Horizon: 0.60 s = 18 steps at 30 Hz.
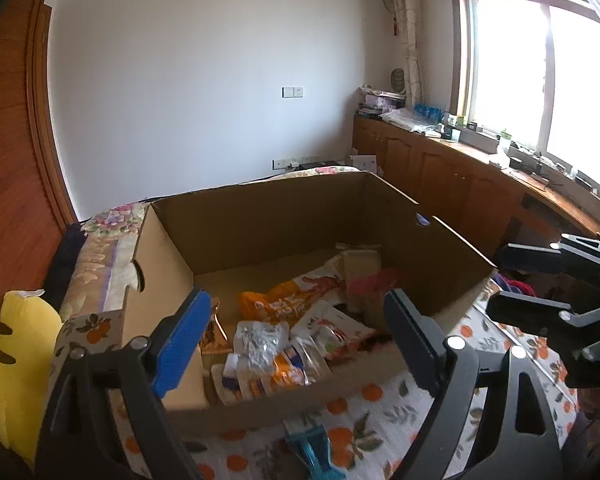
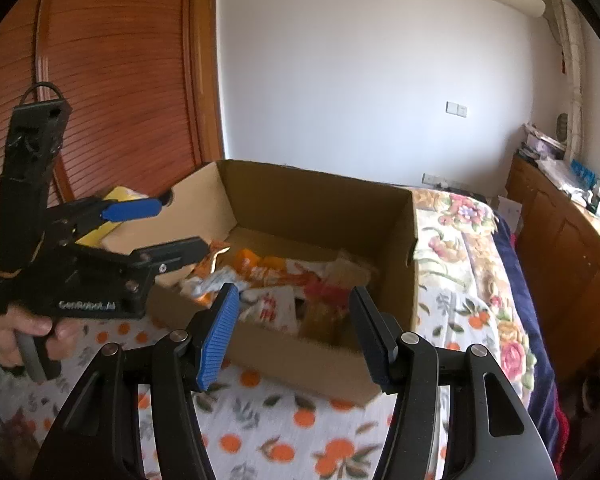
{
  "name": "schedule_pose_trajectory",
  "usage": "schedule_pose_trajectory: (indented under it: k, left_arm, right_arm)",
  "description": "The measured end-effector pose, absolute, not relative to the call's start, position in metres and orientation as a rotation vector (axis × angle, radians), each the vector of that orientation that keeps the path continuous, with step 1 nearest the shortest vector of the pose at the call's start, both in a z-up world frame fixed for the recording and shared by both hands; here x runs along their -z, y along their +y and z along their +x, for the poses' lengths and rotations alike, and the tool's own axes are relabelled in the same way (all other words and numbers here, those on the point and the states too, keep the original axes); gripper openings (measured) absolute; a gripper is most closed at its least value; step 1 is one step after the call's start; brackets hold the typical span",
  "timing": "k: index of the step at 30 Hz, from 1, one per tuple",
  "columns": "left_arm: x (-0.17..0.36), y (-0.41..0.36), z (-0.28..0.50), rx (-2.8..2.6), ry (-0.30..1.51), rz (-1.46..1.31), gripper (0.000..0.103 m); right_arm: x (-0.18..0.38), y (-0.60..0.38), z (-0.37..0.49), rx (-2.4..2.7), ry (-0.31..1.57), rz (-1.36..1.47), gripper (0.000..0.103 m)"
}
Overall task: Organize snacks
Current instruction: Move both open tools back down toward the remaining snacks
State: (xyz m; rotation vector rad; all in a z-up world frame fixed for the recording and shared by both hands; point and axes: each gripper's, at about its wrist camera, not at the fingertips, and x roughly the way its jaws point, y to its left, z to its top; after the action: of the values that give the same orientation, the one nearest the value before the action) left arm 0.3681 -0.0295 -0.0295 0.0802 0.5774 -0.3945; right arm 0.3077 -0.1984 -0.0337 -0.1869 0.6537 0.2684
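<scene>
Snacks point(image 1: 284, 344) heaped in the near half of the open cardboard box point(image 1: 260, 216) on the orange-print bedspread point(image 1: 364, 412); far half of the box floor bare. Left gripper point(image 1: 296, 340) wide open, empty, poised just above the near rim, pile straight ahead and below its fingers. Right gripper point(image 2: 294, 332) partly open, also empty, further back over the bedspread, box ahead and slightly down. Left clearly nearer the packets. Orange packet point(image 1: 296, 300) lying with its long axis running away toward the back right, so probably a grip across its short side. Blue clip point(image 1: 312, 452) on the bedspread outside the box, below the left gripper.
</scene>
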Motion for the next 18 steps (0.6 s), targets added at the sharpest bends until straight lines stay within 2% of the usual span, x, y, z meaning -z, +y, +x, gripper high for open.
schedule_pose_trajectory:
  k: [7,18]
  left_arm:
    - [0.032,-0.021,0.331,0.422,0.591,0.084,0.089]
    - [0.068,-0.013,0.297,0.447,0.655,0.096,0.088]
  right_arm:
    - [0.043,-0.198,0.258,-0.262,0.693,-0.130,0.059]
    - [0.100,-0.186,0.214,-0.246,0.814,-0.070,0.058]
